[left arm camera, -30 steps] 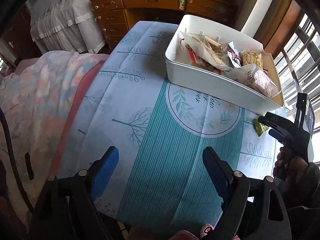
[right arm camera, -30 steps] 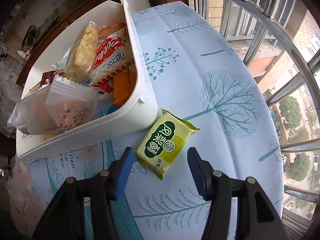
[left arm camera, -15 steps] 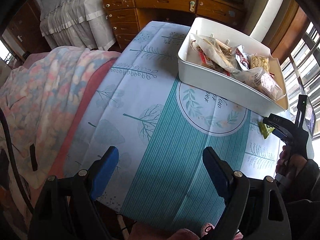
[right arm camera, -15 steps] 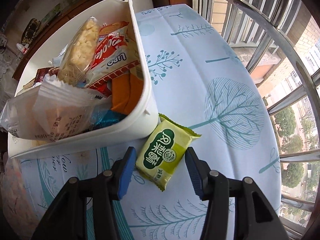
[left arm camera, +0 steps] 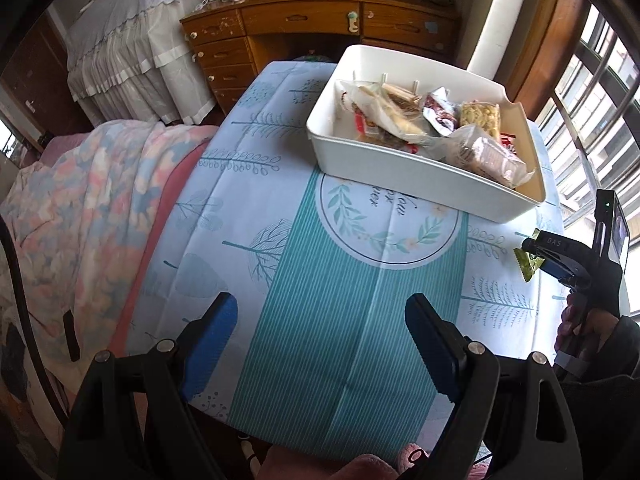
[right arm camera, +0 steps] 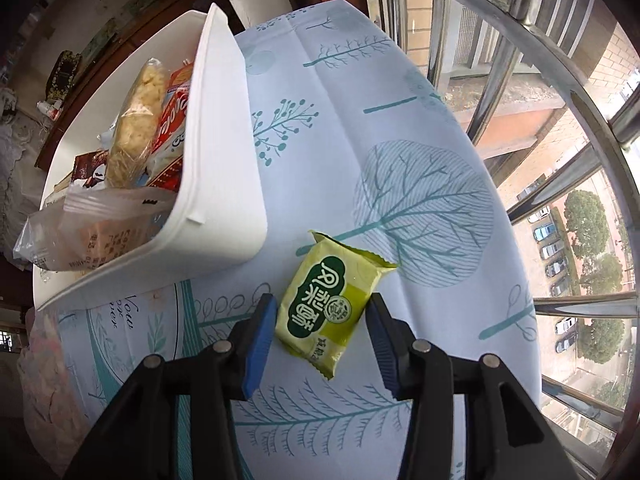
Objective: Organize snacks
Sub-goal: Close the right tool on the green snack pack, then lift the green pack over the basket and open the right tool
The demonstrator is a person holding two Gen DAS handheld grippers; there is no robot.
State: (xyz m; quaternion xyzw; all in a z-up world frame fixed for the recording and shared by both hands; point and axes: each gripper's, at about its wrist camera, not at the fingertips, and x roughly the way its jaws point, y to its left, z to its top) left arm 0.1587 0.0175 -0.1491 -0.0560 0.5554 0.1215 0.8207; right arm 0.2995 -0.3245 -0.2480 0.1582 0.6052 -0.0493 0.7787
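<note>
The right gripper is now lying low over the desk, and its jaws are standing spread on both sides of the green packet. Half a second ago the jaws were wider apart and farther back; since then they are coming forward and narrowing, so that the blue pads are now just beside the long sides of the packet, though a thin gap is still showing on each side (I cannot see real contact yet). The packet itself is lying flat on the cloth near the window edge of the desk, just beside the near corner of the white bin but apart from it; it is not moving from its place.

The left gripper is hanging above the near edge of the desk, its jaws spread wide and holding nothing. Its view is showing more of the wooden drawers and the bed than before, so it seems to be drawing back.

In my judgement, the pick is almost ready: the jaws need only to close on the packet, then lift it over the wall into the bin, where the other snacks are already lying. The wrapper is smooth and puffy, so it may slip.
</note>
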